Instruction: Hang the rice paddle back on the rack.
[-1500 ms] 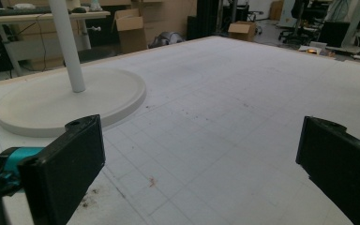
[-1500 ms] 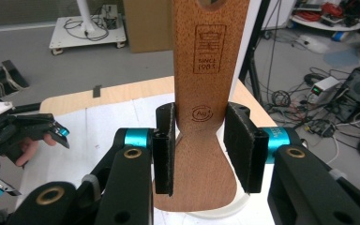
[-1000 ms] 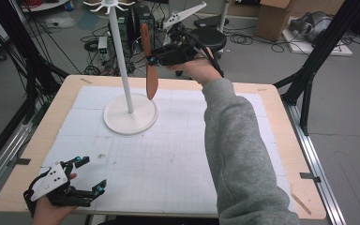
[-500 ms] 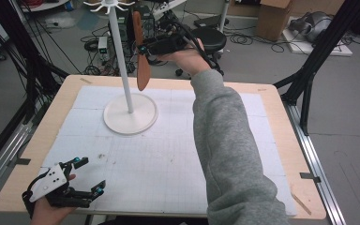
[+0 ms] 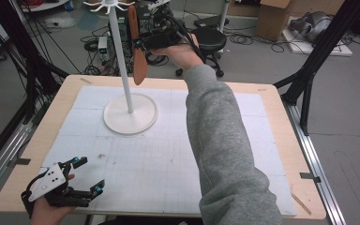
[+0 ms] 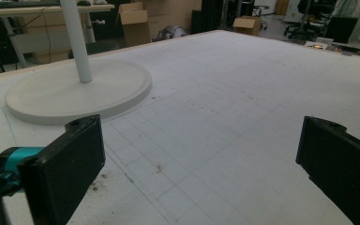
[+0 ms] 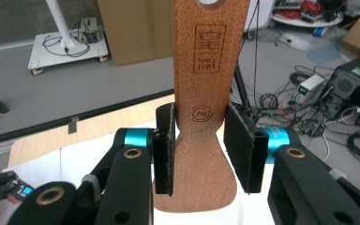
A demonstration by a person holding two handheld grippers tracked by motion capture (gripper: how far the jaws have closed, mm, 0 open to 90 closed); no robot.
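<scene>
White gridded mat [image 5: 168, 154] covers a pale wooden table [image 5: 281, 154], its light edge showing on all sides; faint brown specks mark the mat near the left gripper [image 6: 201, 154].

Stand [image 5: 130, 115]: white, round flat base on the far left part of the mat, thin upright pole [image 5: 120, 56], small hooks [image 5: 108, 5] at the top.

Wooden spatula [image 5: 138, 44]: reddish-brown, hanging upright, blade down, raised above the table's far edge just beside the pole and near the hooks. Hole at its upper end and a burnt-in stamp on the handle, seen in the right gripper view [image 7: 209, 70].

Right gripper [image 5: 143, 44]: held high on a grey-sleeved arm [image 5: 220, 140]; its two black pads [image 7: 165, 150] clamp the spatula at its narrow neck, one on each edge.

Left gripper [image 5: 82, 176]: at the near left corner of the table, low over the mat, jaws spread wide with nothing between them.

Room: grey floor strewn with cables [image 5: 258, 40], black frame struts [image 5: 316, 61] on both sides, a black stool [image 5: 208, 40] behind the table, cardboard boxes [image 5: 269, 18], electronic units [image 7: 351, 84], a white wheeled base [image 7: 68, 49].
</scene>
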